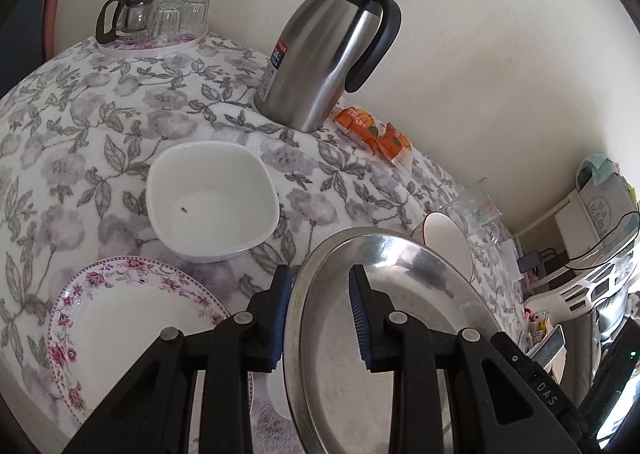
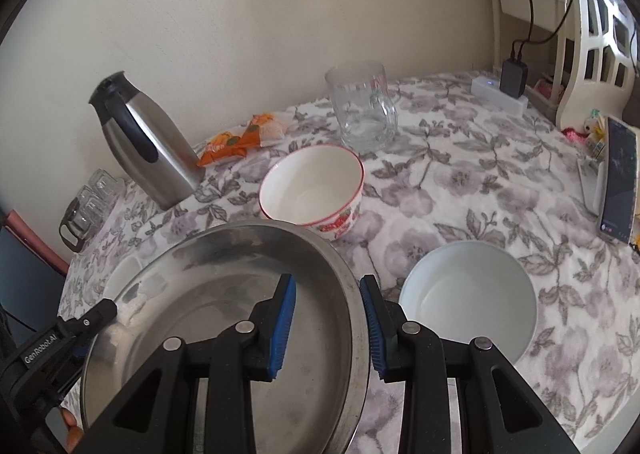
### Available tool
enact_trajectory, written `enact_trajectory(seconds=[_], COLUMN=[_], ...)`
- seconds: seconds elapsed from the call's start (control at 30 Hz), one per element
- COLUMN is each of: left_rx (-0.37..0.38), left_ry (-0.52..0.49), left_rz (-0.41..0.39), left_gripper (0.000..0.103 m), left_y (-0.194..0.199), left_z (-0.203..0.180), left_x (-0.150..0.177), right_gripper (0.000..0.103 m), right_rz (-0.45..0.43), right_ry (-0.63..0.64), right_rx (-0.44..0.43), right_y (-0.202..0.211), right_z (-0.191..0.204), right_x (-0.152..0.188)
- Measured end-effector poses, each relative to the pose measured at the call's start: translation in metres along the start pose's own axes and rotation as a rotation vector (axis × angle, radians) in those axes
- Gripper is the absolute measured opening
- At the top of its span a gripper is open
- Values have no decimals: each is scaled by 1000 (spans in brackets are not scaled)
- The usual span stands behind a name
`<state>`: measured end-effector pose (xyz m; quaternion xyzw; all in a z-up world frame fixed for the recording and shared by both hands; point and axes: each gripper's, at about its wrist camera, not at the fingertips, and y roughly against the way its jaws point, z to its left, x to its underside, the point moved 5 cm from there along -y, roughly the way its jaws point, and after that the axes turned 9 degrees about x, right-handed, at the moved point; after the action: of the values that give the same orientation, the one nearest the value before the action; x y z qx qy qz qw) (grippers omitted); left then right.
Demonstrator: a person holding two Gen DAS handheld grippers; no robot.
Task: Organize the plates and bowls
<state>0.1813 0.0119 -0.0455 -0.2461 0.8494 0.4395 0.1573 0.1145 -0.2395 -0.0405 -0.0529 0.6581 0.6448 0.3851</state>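
Observation:
A round steel plate (image 1: pixel 400 294) hangs between both grippers over the flowered tablecloth. My left gripper (image 1: pixel 320 310) is shut on its left rim, one blue pad inside the plate and one outside. My right gripper (image 2: pixel 328 318) is shut on the opposite rim of the steel plate (image 2: pixel 220 294) in the same way. A white square bowl (image 1: pixel 212 202) and a pink-flowered plate (image 1: pixel 132 310) lie to the left. A red-rimmed bowl (image 2: pixel 316 186) stands just beyond the steel plate, and a white round bowl (image 2: pixel 468 302) sits to its right.
A steel thermos jug (image 1: pixel 324 50) stands near the wall with orange snack packets (image 1: pixel 376 134) beside it. A tray of glasses and a glass teapot (image 1: pixel 160 18) is at the far left corner. A glass mug (image 2: pixel 364 110), a power strip (image 2: pixel 500 94) and a phone (image 2: pixel 618 182) are on the right.

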Motion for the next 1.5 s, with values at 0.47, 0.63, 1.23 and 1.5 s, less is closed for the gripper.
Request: enact_trajectory(seconds=[0.47,0.63,1.23,1.5], left_rx=[-66,-72,-119,-128], left_ry=[-15,-3,22,8], left_rz=[80,88,133,133], left_gripper=[29,29,34,36], left_y=[-29,-32,-48,-53], left_z=[14,20,34,32], left_x=[23,25,37,37], right_gripper=[35,35,35,35], right_rz=[93,112,140,134], right_ry=[5,12,24,18], right_rx=[26,29,34,29], right_y=[-34,-40,-56,-59], right_z=[-10,-8,-5,-6], right_x=[24,28,35,33])
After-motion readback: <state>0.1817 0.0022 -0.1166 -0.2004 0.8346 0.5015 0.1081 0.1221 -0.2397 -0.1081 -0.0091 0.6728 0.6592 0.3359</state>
